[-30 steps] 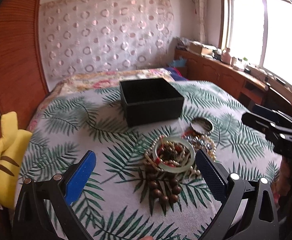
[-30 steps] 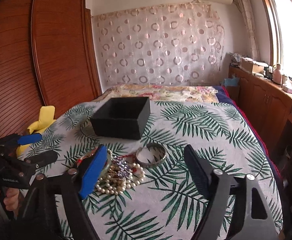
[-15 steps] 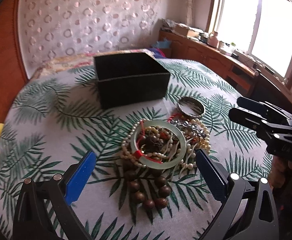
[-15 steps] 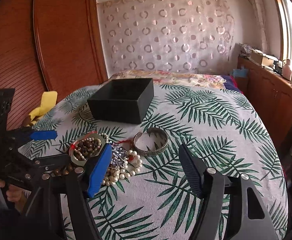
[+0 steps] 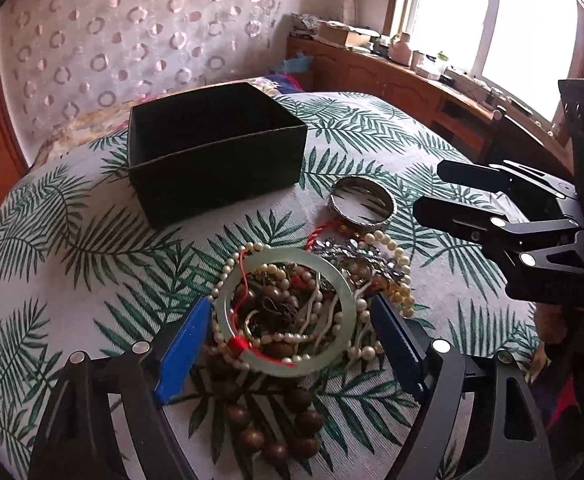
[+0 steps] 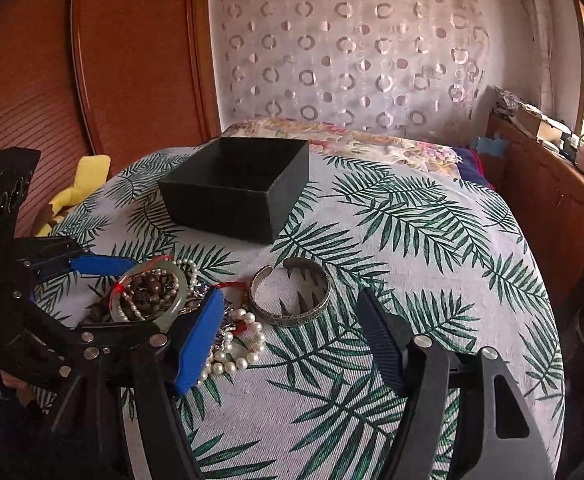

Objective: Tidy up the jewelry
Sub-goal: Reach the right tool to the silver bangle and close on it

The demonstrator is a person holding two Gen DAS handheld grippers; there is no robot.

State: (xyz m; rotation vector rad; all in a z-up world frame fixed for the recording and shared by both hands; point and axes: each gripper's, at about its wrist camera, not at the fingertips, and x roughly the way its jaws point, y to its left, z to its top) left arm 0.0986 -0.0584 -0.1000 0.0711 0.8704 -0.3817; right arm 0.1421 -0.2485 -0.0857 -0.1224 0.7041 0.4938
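While the left gripper brackets the pale green jade bangle, its blue-padded fingers have just been closing and now stand just outside the ring on either side, not visibly pressing it yet, so I read this as the start of a pick rather than a hold. The bangle lies flat on top of a tangled heap on the palm-leaf bedspread: a strand of white pearls threads through and under it, a red cord crosses its rim, and dark brown wooden beads trail toward the camera. To do this well, close squarely across the ring's outer edge, keep the pads clear of the pearls, then lift slowly and straight; expect the cord or strand to drag along, and pause if it does. Behind the heap, the open black square box sits well apart, seemingly empty, the likely destination. Further right, the engraved silver cuff bracelet rests alone on the cloth just beside the heap. The right gripper hangs open near the cuff, nothing between its fingers; it could pin the pearls down during the lift.
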